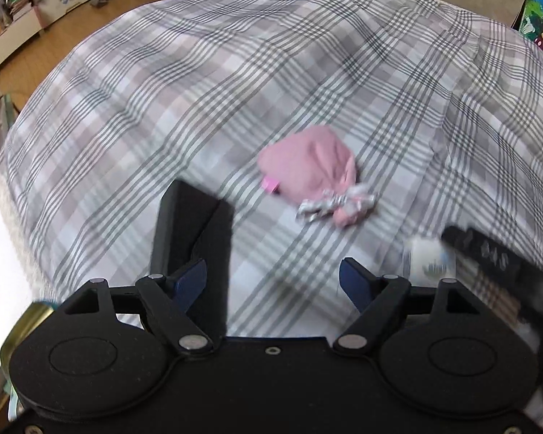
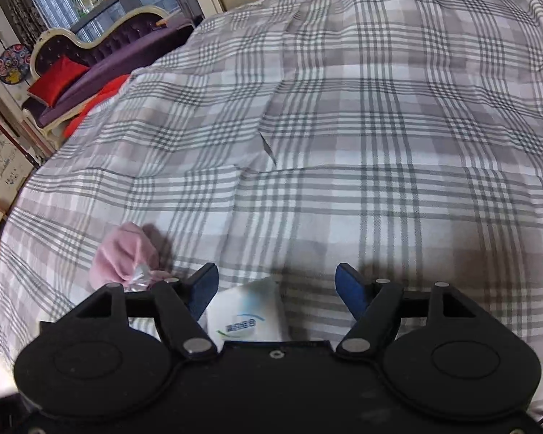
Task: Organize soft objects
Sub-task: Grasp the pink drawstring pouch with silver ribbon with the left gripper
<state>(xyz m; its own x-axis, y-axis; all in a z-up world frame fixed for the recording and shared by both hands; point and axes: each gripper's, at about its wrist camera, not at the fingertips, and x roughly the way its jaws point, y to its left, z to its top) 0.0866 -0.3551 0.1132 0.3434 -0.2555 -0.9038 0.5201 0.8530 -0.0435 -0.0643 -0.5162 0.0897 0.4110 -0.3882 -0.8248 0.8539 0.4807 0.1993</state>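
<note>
Between the two blue fingers of your right gripper (image 2: pixel 276 291), at the lower centre of the right wrist view, lies one white tissue pack (image 2: pixel 245 316). It sits nearer the left finger, and no pad presses on it: the jaws stand partly open with nothing held. Its far end points up the frame along the fingers, but its near end is hidden under the gripper body, so you cannot tell its full long axis. To the left of that gripper, at the lower left of the same view, lies one pink drawstring pouch (image 2: pixel 121 258) on the plaid bed cover (image 2: pixel 380 144). In the left wrist view, that pouch (image 1: pixel 309 170) lies above and slightly right of the gap of your left gripper (image 1: pixel 273 284), ahead of the fingertips and apart from them. Its long axis runs diagonally from the upper left to the lower right of the frame, with the tied neck and silvery ribbon (image 1: pixel 338 204) at the lower right end. The left jaws also stand partly open and empty. The tissue pack (image 1: pixel 430 260) appears at the right edge of that view, blurred, beside the dark body of the other gripper. Judge the right hand nearer the pack and the left hand better placed for the pouch. Count: one pouch, one tissue pack, two grippers, one dark upright panel (image 1: pixel 195 238) just behind the left finger, identity unclear.
</note>
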